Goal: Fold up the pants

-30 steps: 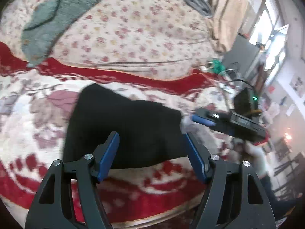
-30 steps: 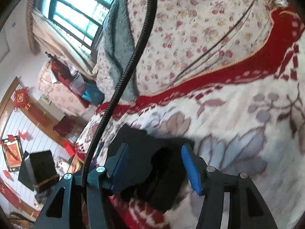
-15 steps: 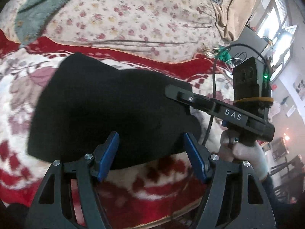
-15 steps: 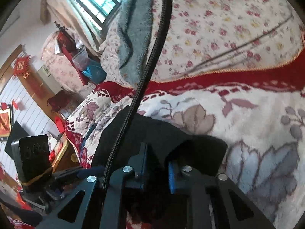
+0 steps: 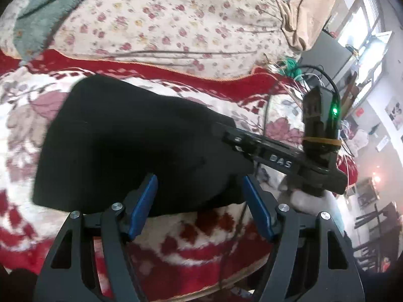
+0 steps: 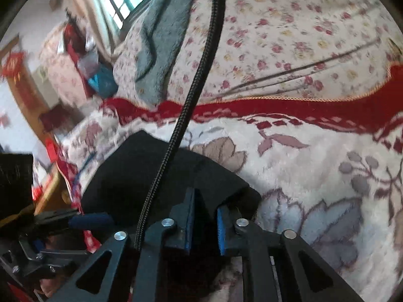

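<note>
The black pants (image 5: 131,148) lie folded in a thick bundle on the red and cream floral blanket (image 5: 32,108). My left gripper (image 5: 199,198) is open, its blue pads either side of the bundle's near edge. My right gripper (image 6: 204,216) is shut on the pants (image 6: 141,173) at their right edge, with black cloth pinched between the blue pads. The right gripper also shows in the left wrist view (image 5: 282,161), reaching into the bundle from the right. The left gripper's blue fingertip (image 6: 90,220) shows at the left of the right wrist view.
A floral quilt (image 5: 176,22) rises behind the blanket, with a grey-green towel (image 5: 37,17) on it. The bed edge (image 5: 226,284) runs close below my left gripper. A black braided cable (image 6: 199,75) hangs across the right wrist view. Furniture and windows stand beyond the bed.
My right gripper closed on the right edge of the pants and has stayed shut on it. My left gripper moved closer to the bundle and stays open around its near edge.
</note>
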`<state>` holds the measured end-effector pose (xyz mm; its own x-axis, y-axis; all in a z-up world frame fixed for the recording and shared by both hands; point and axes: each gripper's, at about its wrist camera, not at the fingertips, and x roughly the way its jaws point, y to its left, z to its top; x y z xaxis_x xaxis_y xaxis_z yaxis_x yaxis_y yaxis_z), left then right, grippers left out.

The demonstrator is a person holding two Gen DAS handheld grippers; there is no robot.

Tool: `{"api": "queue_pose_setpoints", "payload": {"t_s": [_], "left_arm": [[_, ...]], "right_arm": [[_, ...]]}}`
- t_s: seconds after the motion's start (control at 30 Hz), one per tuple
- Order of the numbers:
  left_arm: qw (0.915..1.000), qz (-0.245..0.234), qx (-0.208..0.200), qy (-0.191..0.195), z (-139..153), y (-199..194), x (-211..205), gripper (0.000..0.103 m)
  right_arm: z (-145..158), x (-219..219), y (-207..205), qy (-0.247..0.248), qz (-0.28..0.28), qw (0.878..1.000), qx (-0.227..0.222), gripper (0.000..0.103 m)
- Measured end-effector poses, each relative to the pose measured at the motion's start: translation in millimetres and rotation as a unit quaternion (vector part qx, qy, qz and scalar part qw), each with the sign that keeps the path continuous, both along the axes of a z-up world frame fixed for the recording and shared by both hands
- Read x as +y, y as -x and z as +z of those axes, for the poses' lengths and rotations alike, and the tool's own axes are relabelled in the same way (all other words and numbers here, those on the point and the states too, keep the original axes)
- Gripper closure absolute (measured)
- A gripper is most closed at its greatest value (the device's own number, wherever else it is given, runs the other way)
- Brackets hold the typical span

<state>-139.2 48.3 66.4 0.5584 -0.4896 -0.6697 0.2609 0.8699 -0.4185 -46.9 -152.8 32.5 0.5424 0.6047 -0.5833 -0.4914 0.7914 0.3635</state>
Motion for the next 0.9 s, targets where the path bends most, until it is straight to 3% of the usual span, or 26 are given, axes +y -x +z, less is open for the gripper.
{"api": "queue_pose_setpoints", "payload": {"t_s": [0.07,0.2,0.33,0.53,0.7,0.9], "left_arm": [[0.9998,0.018,-0.012,-0.004,7,4,12,0.033],[0.9976,0.058,-0.030,-0.021,12,7,37,0.033],[0.9959,0.079,-0.028,-0.033,9,5,56,0.033],[0.9916,0.113,-0.027,-0.058,4,-3,80,0.033],[0.9889,0.129,-0.023,-0.070,0,-15,92,0.033],[0.9883,0.139,-0.010,-0.062,-8,-25,105,0.033]], "right_arm": [[6,-2,5,0.016,-0.017,1.000,-0.004,0.072],[24,-12,23,0.001,-0.021,1.000,-0.013,0.071],[34,-15,38,-0.032,-0.004,0.999,-0.003,0.057],[25,-5,47,-0.042,0.007,0.999,0.021,0.056],[13,-2,47,-0.030,-0.009,0.999,0.034,0.052],[5,-13,41,-0.064,-0.028,0.996,0.057,0.041]]}}
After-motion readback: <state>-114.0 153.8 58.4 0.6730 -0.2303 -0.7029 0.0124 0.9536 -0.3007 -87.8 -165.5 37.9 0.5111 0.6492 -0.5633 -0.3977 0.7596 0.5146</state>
